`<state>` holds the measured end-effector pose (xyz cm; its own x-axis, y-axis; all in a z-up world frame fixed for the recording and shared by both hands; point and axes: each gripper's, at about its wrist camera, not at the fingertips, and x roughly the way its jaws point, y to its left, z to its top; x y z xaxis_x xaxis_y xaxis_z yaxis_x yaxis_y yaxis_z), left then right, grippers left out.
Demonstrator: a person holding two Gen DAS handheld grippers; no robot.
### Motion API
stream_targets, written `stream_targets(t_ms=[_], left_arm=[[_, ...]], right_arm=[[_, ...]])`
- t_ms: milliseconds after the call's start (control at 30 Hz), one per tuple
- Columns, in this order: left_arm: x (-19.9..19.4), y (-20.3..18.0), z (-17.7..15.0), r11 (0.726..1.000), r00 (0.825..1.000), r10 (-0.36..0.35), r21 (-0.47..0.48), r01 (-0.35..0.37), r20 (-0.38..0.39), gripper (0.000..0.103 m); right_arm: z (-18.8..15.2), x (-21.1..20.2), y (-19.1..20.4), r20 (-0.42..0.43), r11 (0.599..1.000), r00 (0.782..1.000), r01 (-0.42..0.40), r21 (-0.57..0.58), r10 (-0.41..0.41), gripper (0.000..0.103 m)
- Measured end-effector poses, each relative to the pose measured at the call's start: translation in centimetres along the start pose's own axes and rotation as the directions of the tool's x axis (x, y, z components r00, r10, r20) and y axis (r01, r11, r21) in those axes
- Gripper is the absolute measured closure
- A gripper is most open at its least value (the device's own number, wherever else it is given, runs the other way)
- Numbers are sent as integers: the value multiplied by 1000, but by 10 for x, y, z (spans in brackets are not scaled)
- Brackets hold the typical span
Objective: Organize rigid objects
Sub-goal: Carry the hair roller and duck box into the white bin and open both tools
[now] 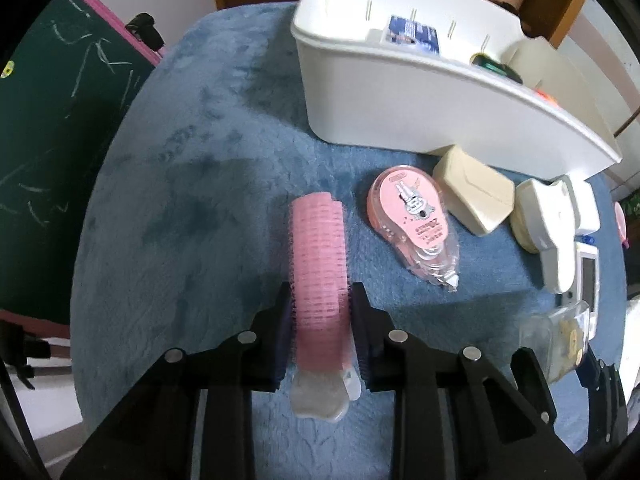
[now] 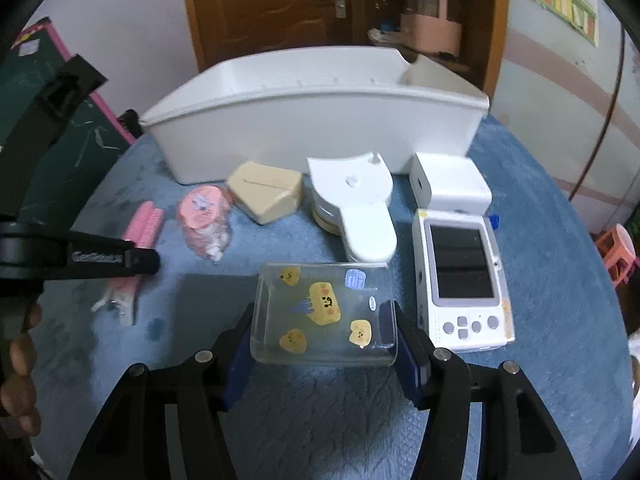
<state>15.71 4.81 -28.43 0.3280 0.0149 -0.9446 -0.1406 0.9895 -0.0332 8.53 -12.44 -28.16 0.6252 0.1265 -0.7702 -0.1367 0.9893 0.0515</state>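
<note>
A pink hair roller with a clear clip tail lies lengthwise between my left gripper's pads, which are shut on its sides just above the blue fuzzy cloth. The right wrist view shows the same roller under the left gripper's black fingers. My right gripper has its blue pads against both sides of a clear box with yellow stickers, shut on it. The white bin stands behind the row of objects.
In front of the bin lie a pink correction tape, a beige box, a white dispenser, a white cube and a white handheld console. A chalkboard stands left. The bin holds several small items.
</note>
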Motion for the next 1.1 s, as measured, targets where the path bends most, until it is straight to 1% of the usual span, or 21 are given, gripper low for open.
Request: stream_targets(t_ms=[167, 267, 367, 467, 533, 567, 633, 667, 733, 800, 867, 967, 1033, 1100], left_arm=[[-38, -3, 0, 1000, 999, 9, 3, -9, 53, 74], [-67, -4, 10, 1000, 996, 2, 11, -3, 84, 74], [-102, -10, 20, 1000, 990, -6, 24, 2, 139, 74], [-137, -12, 39, 999, 980, -24, 41, 17, 197, 74], [-165, -15, 55, 998, 968, -41, 63, 26, 249, 74], [-181, -19, 64, 996, 958, -47, 80, 26, 285, 74], [-200, -19, 83, 994, 942, -53, 106, 19, 332, 74], [-207, -20, 90, 993, 937, -54, 114, 15, 345, 74], [-227, -24, 107, 990, 922, -59, 140, 5, 383, 74], [-240, -29, 123, 988, 910, -60, 156, -5, 409, 74], [-249, -31, 140, 987, 907, -70, 161, 2, 416, 74], [-255, -34, 163, 987, 906, -83, 157, 19, 415, 74], [-254, -38, 178, 987, 906, -97, 159, 33, 411, 74], [-247, -43, 190, 985, 909, -95, 168, 28, 405, 74]], right_arm=[[11, -28, 2, 44, 999, 999, -30, -30, 31, 43], [21, -47, 0, 71, 998, 996, -45, -36, 48, 43], [38, -68, -6, 103, 997, 992, -65, -28, 68, 43], [65, -96, -9, 160, 997, 984, -74, -35, 79, 43], [81, -110, -10, 191, 996, 978, -77, -37, 82, 43], [91, -118, -12, 206, 996, 975, -82, -35, 87, 43], [113, -135, -15, 242, 995, 965, -92, -37, 99, 43], [124, -143, -17, 260, 995, 960, -93, -37, 100, 43], [148, -159, -21, 294, 994, 950, -99, -37, 106, 43], [170, -170, -25, 314, 994, 943, -108, -35, 113, 43], [193, -179, -29, 319, 993, 941, -112, -31, 116, 43], [229, -186, -33, 323, 993, 939, -120, -19, 119, 43], [247, -186, -36, 324, 992, 939, -122, -13, 119, 43], [265, -182, -36, 317, 993, 941, -120, -8, 116, 43]])
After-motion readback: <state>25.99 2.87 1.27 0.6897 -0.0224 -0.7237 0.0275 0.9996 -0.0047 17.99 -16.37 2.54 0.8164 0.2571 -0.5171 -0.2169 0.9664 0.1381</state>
